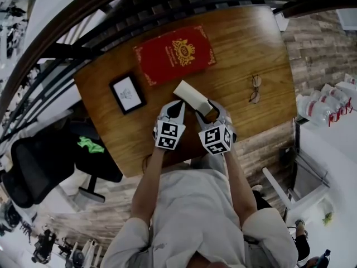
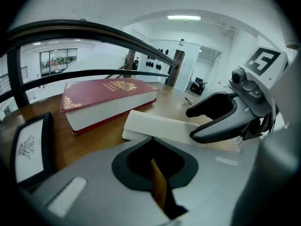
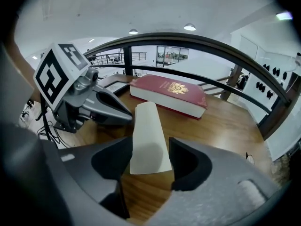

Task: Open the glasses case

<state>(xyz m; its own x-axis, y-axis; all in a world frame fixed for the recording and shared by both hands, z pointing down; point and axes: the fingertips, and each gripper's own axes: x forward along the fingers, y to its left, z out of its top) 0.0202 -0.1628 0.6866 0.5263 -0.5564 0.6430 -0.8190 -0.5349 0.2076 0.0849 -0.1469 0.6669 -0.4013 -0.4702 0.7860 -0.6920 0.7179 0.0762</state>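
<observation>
**Head view.** Near the middle of the desk [image 1: 245, 49], a cream glasses case [image 1: 192, 96], lying aslant just on the near side of a red book [image 1: 174, 53]. Framed picture [image 1: 127, 94] toward the left edge, spectacles [image 1: 255, 88] toward the right edge, both well apart from the case. Left claw [image 1: 177, 109] and right claw [image 1: 212, 108] side by side at the case's near end, both tilted down at it.

**Left gripper view.** Left claw closed tip to tip, with only a sliver of wood showing through the gap behind the pads and nothing gripped. Case just beyond the tips, no contact to be seen. To the right, the other claw with its two fingers spread at the case's end.

**Right gripper view.** Right claw wide open, astride the near end of the case, a pad close on either side. No squeezing evident, so no hold by the look of it. Case flat on the wood, lid apparently down, seam not made out.

Judged as the step of taking hold, with the opening itself not begun. Next, probably: closing the right claw on the case to pin it. Then working the shut left tip under the lid's edge and lifting gently, lest the light case slide toward the book.
</observation>
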